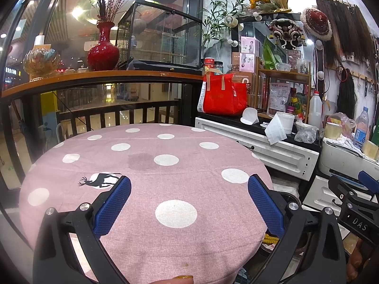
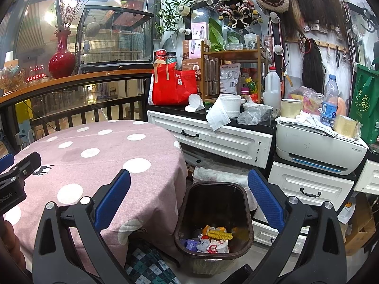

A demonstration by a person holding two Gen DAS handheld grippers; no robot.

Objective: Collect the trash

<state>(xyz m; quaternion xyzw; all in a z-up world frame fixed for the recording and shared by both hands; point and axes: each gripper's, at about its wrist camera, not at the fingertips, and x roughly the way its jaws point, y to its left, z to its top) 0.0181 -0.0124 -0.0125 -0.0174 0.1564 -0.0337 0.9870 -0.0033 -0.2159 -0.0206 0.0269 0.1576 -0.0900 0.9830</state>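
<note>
Hovering over the round table (image 1: 146,165) with its pink polka-dot cloth, left gripper (image 1: 189,203) spread wide, blue pads well apart, nothing between them. Beneath it only cloth: white dots, a black deer print (image 1: 99,181) just beside the left pad, a darker damp-looking patch (image 1: 142,161) farther toward the table's far side. Poised just off the table's right edge, right gripper (image 2: 189,203) likewise released, jaws gaping and empty, aimed down at the dark brown trash bin (image 2: 214,213) standing on the floor close against the table's side. Lying at the bottom of that bin, collected trash (image 2: 213,239): crumpled white wrappers with red print, a yellow foam net, bits of orange peel, something purple. Seen at the left rim of the right wrist view, the other gripper's black body above the table. Behind the table, a white cabinet (image 2: 227,139) crowded with a red tote bag (image 2: 170,87), a hanging face mask (image 2: 216,116) and a crumpled plastic bag (image 2: 253,114); farther from the table, a white printer (image 2: 317,149) bearing a water bottle (image 2: 329,99). Beyond the table's far edge, a wooden ledge carrying a red vase (image 1: 103,47).
</note>
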